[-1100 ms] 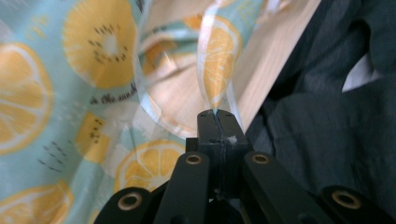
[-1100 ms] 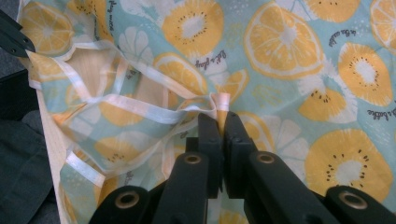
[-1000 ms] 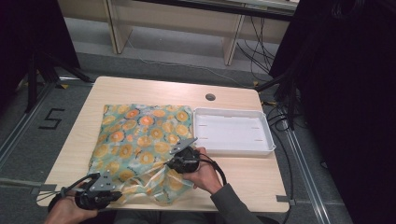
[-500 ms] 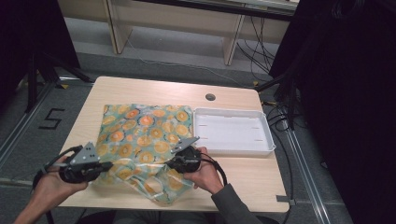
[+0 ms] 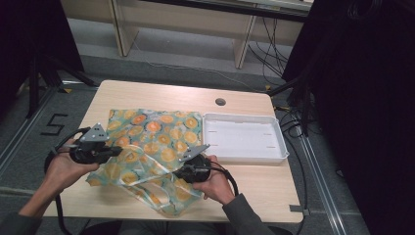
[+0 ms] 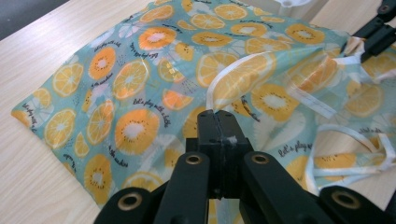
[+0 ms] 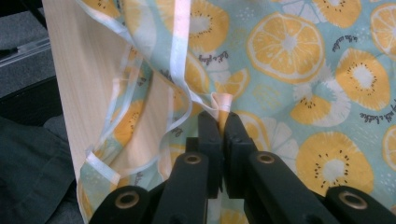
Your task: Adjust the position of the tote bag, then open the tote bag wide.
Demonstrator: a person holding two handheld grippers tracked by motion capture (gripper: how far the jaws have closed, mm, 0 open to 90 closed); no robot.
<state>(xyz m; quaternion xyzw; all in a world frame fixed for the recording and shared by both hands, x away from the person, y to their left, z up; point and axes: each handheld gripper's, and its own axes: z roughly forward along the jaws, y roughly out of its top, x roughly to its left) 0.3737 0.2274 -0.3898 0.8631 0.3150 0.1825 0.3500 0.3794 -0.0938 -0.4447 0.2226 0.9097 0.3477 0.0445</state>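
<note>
- The high view looks forward and down from above the person's side onto the whole table (image 5: 161,95).
- The left gripper view looks close along its jaws across the orange-print cloth (image 6: 140,84).
- The right gripper view sits closer on the same cloth.

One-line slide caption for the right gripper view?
Right hand-held gripper pinches a fold of the thin teal orange-slice-print bag.

Left claw (image 5: 113,151) clamped shut, raised; right claw (image 5: 180,171) clamped shut, low.
</note>
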